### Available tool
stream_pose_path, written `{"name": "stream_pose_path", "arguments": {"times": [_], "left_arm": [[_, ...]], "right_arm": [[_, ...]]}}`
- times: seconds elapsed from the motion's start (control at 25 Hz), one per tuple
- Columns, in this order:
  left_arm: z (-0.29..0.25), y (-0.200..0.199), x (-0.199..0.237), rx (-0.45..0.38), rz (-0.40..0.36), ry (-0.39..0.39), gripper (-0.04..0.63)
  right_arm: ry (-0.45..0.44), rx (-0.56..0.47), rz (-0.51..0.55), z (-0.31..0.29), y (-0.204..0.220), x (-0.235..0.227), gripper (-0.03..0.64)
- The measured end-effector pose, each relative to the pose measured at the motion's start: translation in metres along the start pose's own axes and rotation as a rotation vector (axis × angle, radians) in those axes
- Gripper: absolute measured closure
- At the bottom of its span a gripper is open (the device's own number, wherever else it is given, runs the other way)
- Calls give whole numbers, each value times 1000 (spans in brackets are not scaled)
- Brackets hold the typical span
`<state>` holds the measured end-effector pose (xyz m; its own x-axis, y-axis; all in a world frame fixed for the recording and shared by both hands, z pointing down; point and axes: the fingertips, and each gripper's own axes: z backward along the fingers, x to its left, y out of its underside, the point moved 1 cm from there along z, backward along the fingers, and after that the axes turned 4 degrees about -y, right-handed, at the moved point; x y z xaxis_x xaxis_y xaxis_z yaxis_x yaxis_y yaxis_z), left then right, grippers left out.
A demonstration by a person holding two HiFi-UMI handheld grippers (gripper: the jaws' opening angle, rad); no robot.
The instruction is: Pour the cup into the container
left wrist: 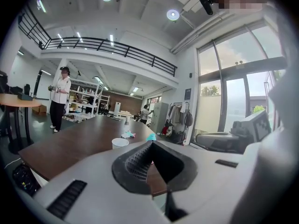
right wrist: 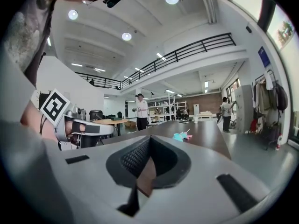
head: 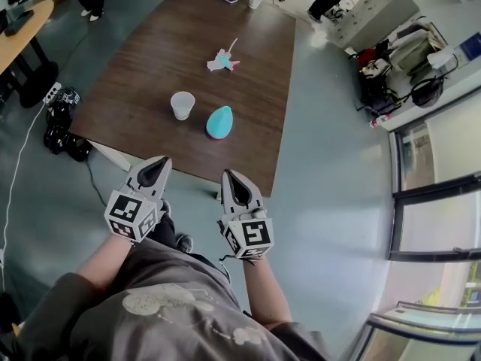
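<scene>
A translucent white cup [head: 182, 104] stands upright on the dark wooden table [head: 150, 66]. Just right of it lies a teal egg-shaped container [head: 219, 122]. In the left gripper view the cup [left wrist: 120, 143] shows beyond the jaws, with the teal container [left wrist: 150, 137] peeking over their tip. My left gripper [head: 163, 162] and right gripper [head: 225, 175] hover side by side before the table's near edge, short of both objects. Both are shut with nothing between the jaws. The right gripper view shows only the far toy [right wrist: 179, 136] on the table.
A small pink and teal toy [head: 222, 62] lies farther back on the table. Cables and black gear [head: 60, 126] sit on the floor at the left. A round table [head: 22, 28] is far left, cluttered furniture [head: 391, 59] at the right. People stand at the back.
</scene>
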<state>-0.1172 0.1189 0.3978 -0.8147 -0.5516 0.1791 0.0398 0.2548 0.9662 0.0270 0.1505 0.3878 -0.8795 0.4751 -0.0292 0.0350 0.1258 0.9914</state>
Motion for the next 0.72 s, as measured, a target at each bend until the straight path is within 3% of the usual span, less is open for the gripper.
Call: {"name": "stream_pose_path", "arguments": {"times": [0.24,0.48,0.72], "left_arm": [[-5,6,5,26,49,36,588],[-10,-5,9,28,-7,95,588],[-4,-5,26,27,19,124,588]], "right_arm": [[32,7,-14,-2,-5,0,629],[84,7,-34,-16,-13,3,629],[96,26,-37,-34,-11,22,630]]}}
